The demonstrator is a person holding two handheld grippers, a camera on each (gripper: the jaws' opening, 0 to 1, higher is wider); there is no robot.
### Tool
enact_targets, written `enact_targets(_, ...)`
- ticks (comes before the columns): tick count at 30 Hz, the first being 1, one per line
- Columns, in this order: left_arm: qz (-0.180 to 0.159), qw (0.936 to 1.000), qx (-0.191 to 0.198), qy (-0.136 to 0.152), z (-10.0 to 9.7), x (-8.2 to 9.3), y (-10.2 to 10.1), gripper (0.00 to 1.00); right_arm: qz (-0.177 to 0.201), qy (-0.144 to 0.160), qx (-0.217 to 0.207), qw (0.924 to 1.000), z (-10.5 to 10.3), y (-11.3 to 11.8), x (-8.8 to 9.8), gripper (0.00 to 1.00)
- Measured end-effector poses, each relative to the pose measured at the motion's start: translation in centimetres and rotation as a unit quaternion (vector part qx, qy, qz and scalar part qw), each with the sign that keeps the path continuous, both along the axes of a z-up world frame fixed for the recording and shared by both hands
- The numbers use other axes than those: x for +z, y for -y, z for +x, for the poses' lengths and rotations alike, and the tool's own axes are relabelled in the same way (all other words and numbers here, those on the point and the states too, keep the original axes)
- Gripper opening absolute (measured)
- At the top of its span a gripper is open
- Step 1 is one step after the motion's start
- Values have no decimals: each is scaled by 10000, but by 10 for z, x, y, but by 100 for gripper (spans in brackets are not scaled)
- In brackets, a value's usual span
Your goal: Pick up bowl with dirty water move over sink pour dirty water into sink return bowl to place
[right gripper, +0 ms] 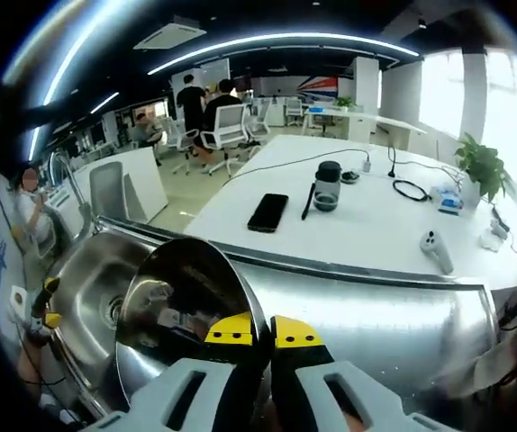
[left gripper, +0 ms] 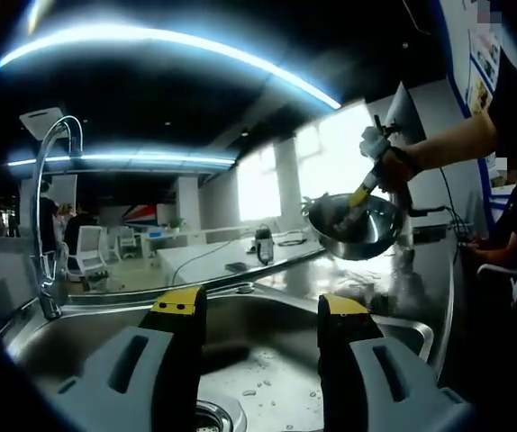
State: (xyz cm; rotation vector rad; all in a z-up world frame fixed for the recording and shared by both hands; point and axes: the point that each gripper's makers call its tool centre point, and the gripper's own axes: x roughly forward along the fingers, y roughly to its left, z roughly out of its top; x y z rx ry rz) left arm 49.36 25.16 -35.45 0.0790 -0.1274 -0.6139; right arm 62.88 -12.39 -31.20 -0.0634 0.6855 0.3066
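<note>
The bowl (right gripper: pixel 186 310) is hanging in the air, tipped steeply with its shiny underside facing the right gripper view, and it is sitting over the steel beside the sink (right gripper: pixel 96 288). The right claw (right gripper: pixel 264 335) is pinching the bowl's rim between its yellow-tipped jaws, which are standing almost together with the thin metal edge between them. From the left gripper view the same bowl (left gripper: pixel 359 225) is showing up high on the right, held out at the end of a person's forearm, its open side tilted toward the basin; the right claw (left gripper: pixel 365 191) is reaching in there from the right and gripping the rim. Whether any water is leaving the bowl I cannot make out, since the glare from the windows is washing that part out.

The left claw (left gripper: pixel 260 315) is hovering over the sink (left gripper: pixel 267 360) with its jaws standing wide apart and nothing between them. Below it the drain (left gripper: pixel 212 416) is lying in the basin floor, with small bits scattered near it. The faucet (left gripper: pixel 47 207) is arching up at the left of the basin.

Past the sink, a white surface (right gripper: pixel 367 225) is carrying a dark phone (right gripper: pixel 267 211), a lidded jar (right gripper: pixel 327 186) near it, a coiled cable (right gripper: pixel 411 190) and a potted plant (right gripper: pixel 482 166) toward the windows.
</note>
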Motion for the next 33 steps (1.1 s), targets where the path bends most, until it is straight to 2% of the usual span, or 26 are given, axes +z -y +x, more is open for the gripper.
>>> enact_targets(5, 18, 10000, -19, 10, -1, 0, 1, 48, -28, -138, -141, 9998, -8, 18, -12, 0)
enact_targets(11, 28, 10000, -29, 12, 0, -1, 1, 48, -28, -119, -390, 9992, -14, 35, -21, 0)
enact_targets(13, 49, 10000, -27, 8, 0, -2, 1, 48, 246, -276, -450, 9983, -18, 35, -26, 0)
enact_targets(18, 83, 10000, -12, 29, -2, -2, 2, 48, 228, -342, -562, 9976, -19, 44, -37, 0)
enact_targets(28, 64, 10000, 12, 49, -1, -1, 1, 48, 120, -431, -695, 9966, -16, 58, -47, 0)
enact_targets(33, 71, 10000, -8, 33, -1, -1, 1, 48, 250, -611, -863, 9941, -14, 67, -56, 0)
